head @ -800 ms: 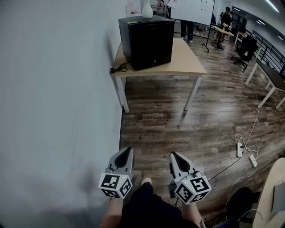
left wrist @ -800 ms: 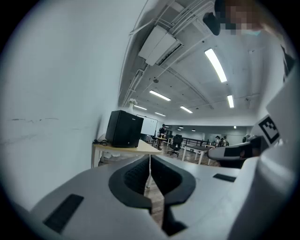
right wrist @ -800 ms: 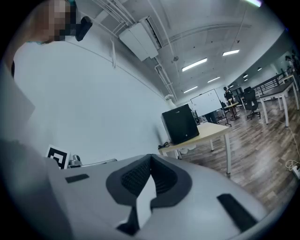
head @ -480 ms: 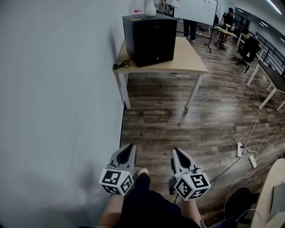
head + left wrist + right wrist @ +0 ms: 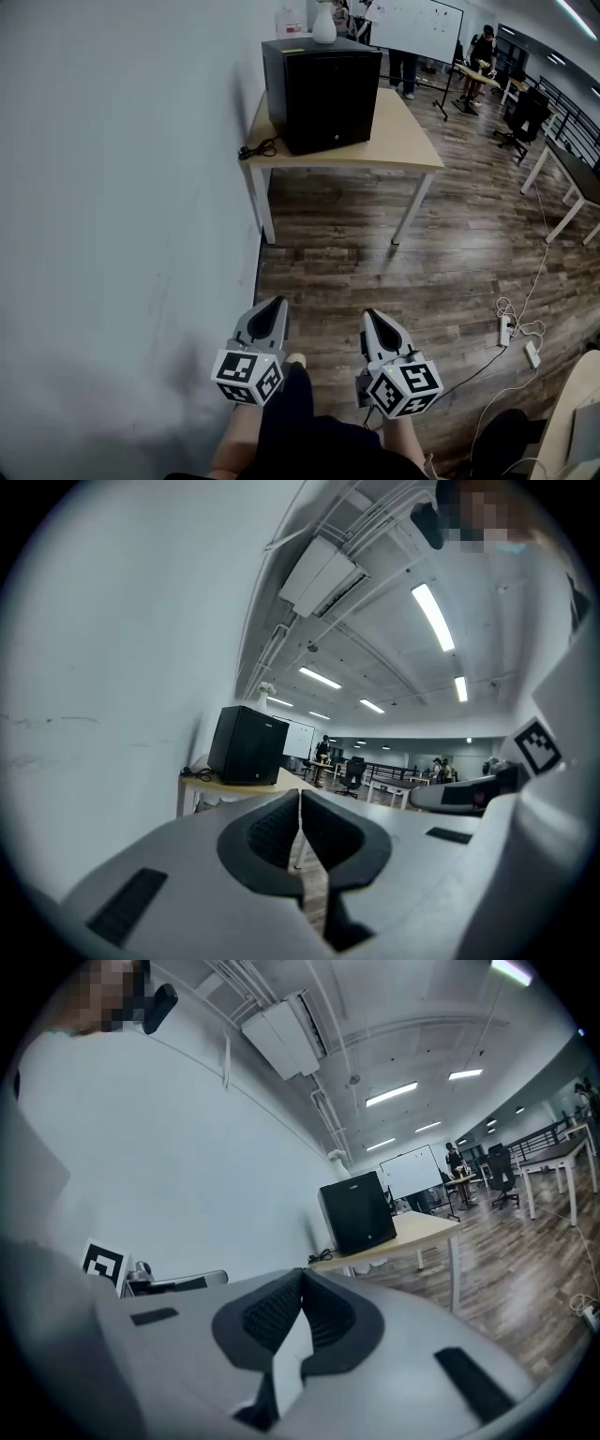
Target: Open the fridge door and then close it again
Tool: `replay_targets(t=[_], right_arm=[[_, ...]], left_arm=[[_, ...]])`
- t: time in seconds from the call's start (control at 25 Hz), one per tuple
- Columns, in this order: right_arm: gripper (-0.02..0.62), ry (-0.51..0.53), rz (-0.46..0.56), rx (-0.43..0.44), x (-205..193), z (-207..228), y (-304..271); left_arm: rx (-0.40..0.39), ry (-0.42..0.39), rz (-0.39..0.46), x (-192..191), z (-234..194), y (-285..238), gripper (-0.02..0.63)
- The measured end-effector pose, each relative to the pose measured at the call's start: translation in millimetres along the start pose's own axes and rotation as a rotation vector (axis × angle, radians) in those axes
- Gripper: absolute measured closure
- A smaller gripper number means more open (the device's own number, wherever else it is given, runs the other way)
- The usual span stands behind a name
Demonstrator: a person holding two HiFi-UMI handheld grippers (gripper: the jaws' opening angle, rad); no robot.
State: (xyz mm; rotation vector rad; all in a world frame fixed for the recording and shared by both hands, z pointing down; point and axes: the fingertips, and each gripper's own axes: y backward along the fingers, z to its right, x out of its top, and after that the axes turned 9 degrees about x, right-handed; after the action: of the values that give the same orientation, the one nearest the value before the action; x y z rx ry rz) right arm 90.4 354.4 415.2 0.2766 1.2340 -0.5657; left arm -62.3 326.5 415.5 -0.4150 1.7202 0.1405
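Observation:
A small black fridge (image 5: 323, 92) stands with its door shut on a light wooden table (image 5: 403, 141) against the white wall, far ahead of me. It also shows in the left gripper view as the fridge (image 5: 246, 745) and in the right gripper view as the fridge (image 5: 358, 1212). My left gripper (image 5: 275, 307) and right gripper (image 5: 370, 319) hang side by side low over the wood floor, both shut with nothing between their jaws and a good way short of the table.
A white vase (image 5: 324, 22) stands on the fridge and a black cable (image 5: 258, 148) lies on the table's left end. A power strip with cords (image 5: 507, 323) lies on the floor at right. Desks, a chair (image 5: 523, 108) and people stand at the back right.
The fridge and table have slid a little lower and nearer in the head view. Both grippers keep their pose, still shut.

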Motion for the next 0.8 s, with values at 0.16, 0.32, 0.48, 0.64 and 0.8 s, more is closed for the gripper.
replay_targets(t=[0.16,0.32,0.48,0.64,0.8], right_arm=[[0.604,0.014,-0.001,-0.001,18.0,17.8,-45.1],[0.604,0.016,-0.005,-0.006,33.7,33.1,-91.6],[0.604,0.016,-0.01,-0.008,39.8,46.6,-130.4],[0.604,0.011,-0.014,-0.013,41.9,57.3,-163.5],[0.604,0.009,-0.016,-0.014,43.7,65.5,-195.9]], left_arm=[[-0.004,0.01,0.004,15.6,-20.1,-46.6,0.597],[-0.023,0.016,-0.008,28.0,-39.1,-91.4,0.597],[-0.039,0.015,-0.016,33.9,-55.5,-128.0,0.597],[-0.056,0.017,-0.016,39.7,-71.7,-157.3,0.597],[-0.071,0.025,-0.016,44.9,-87.9,-184.2,0.597]])
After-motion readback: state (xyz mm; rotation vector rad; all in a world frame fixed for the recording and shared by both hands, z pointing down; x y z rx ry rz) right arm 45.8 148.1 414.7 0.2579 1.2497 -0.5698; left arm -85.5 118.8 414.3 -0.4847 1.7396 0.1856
